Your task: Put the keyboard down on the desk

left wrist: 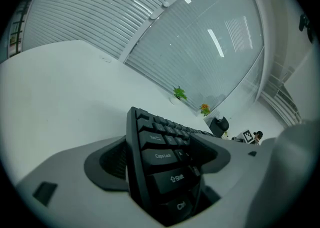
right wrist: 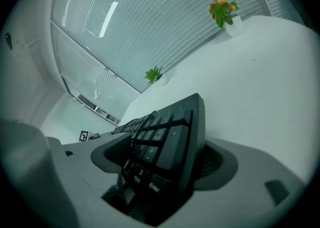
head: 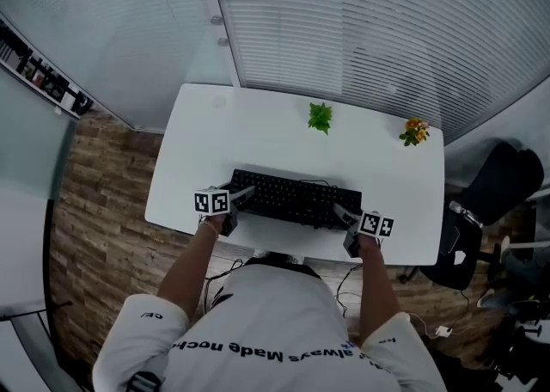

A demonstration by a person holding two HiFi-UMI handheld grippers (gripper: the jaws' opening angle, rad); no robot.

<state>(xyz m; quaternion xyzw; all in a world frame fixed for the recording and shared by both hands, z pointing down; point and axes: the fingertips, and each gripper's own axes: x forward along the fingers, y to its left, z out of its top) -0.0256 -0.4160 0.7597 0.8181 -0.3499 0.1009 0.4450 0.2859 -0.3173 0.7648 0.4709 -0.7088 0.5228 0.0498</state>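
Head view: the black keyboard (head: 292, 199) lay flat on the white tabletop (head: 258, 128), its long front side close to the tabletop edge nearest you. Your left tool (head: 235, 203) sat at the keyboard's left end and your right tool (head: 345, 217) at its right end. Only this view showed the whole keyboard and the room about it: a broad bare stretch beyond the keyboard, reaching to a green plant (head: 320, 116) and an orange-flowered plant (head: 414, 131) near the far edge, and narrower strips past each end. A dark chair (head: 503, 180) stood off the tabletop beyond the keyboard's right end.

Left gripper view: the left tool's jaws stood spread with the keyboard's left end between them. One ribbed pad (left wrist: 112, 159) stood clear of the keyboard's edge. The Caps Lock, Shift and Ctrl keys were legible here, as they were not from above.

Right gripper view: the right tool's jaws were likewise spread about the number-pad end, with the Enter key readable and a pad (right wrist: 212, 164) apart from the keyboard's side.
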